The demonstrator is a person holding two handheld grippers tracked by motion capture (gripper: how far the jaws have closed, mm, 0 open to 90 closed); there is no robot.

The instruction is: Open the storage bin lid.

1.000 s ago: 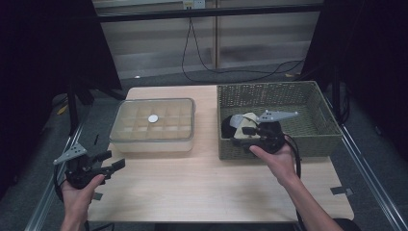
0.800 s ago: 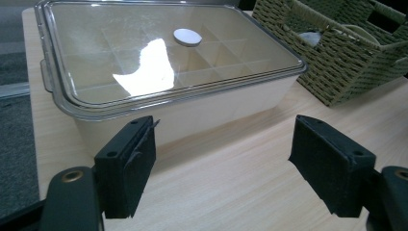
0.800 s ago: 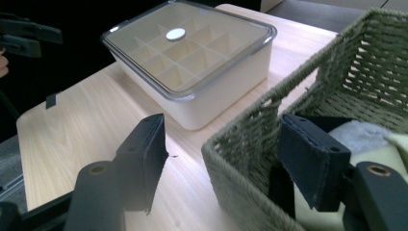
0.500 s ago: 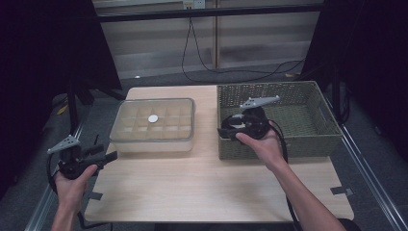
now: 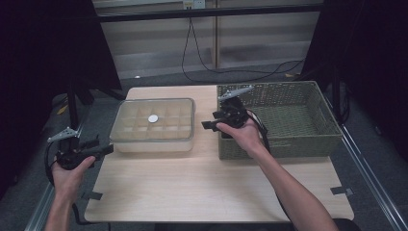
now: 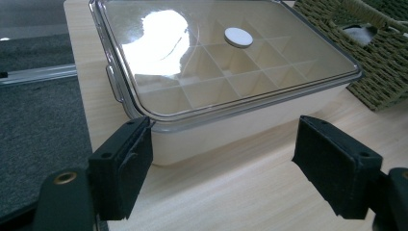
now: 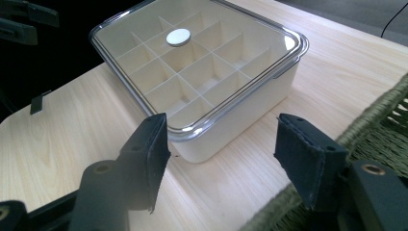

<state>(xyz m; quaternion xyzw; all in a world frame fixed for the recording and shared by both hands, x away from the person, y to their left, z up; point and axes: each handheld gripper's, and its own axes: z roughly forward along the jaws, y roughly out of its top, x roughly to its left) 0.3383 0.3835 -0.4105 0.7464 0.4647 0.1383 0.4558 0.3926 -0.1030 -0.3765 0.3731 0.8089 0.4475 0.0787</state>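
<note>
Your left gripper (image 5: 98, 150) sits off the table's left edge, jaws spread wide with nothing between them, aimed at the near left corner of the compartment box (image 5: 154, 126). Your right gripper (image 5: 211, 124) hovers at the wicker basket (image 5: 293, 120)'s left end, jaws likewise apart and empty, pointing toward the box's right side. The box rests on the wooden table (image 5: 202, 183), just left of the basket, its clear lid (image 6: 221, 53) on and a white disc (image 5: 153, 118) showing at the lid's middle. Neither gripper touches the box.
</note>
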